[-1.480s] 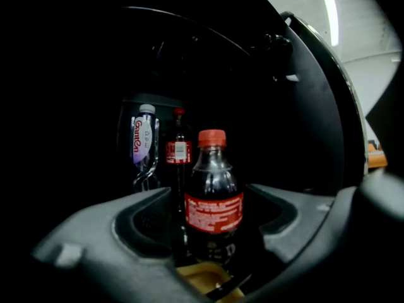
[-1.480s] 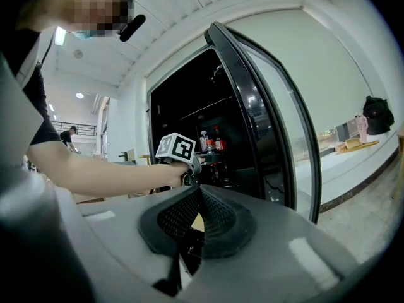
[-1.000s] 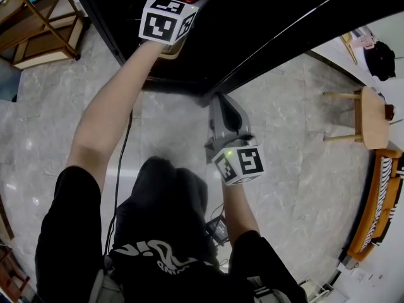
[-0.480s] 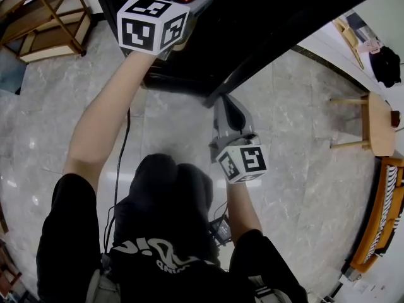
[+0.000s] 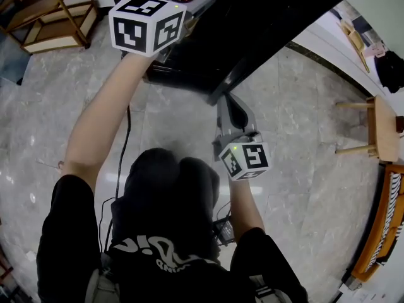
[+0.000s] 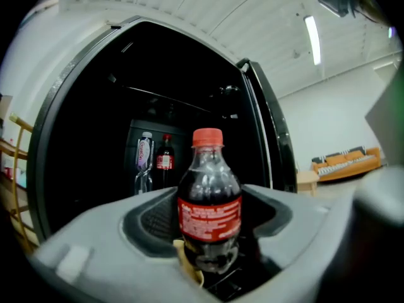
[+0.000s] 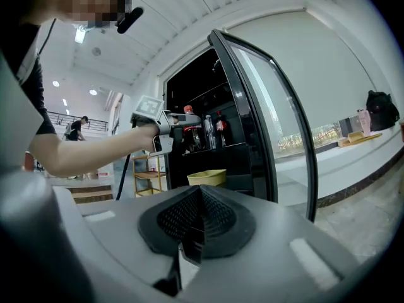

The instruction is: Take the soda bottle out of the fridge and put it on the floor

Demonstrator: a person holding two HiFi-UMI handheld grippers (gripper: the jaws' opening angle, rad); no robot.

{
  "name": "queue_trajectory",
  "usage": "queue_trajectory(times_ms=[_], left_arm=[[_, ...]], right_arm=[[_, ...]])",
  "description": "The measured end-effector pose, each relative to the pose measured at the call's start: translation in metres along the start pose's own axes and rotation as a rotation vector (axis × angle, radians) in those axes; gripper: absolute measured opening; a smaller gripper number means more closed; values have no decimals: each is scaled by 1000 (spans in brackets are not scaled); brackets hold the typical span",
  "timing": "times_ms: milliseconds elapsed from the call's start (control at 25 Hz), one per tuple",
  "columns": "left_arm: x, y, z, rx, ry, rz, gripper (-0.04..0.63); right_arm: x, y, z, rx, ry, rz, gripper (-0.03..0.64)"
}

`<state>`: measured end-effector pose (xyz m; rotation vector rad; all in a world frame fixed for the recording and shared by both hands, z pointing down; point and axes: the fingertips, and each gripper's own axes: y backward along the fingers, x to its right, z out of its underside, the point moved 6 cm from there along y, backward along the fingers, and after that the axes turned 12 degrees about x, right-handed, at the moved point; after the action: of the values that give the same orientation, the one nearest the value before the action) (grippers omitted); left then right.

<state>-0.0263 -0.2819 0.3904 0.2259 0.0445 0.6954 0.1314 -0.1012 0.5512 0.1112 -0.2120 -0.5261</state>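
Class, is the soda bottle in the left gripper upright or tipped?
Upright: the soda bottle stands cap-up between the left gripper jaws.

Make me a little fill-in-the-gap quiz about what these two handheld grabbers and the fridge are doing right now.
1. The left gripper is shut on a soda bottle with a ____ cap.
2. The right gripper has its jaws together and holds ____.
3. The door of the fridge stands ____.

Missing words: red; nothing; open.
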Motion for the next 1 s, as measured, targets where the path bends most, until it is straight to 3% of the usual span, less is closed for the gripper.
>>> queue_trajectory(times_ms=[640, 1000], left_arm=[[24, 58, 63, -21, 32, -7, 299], [35, 91, 119, -49, 30, 38, 299]], right_arm=[[1, 30, 62, -25, 3, 0, 0], [1, 24, 94, -50, -13, -17, 0]])
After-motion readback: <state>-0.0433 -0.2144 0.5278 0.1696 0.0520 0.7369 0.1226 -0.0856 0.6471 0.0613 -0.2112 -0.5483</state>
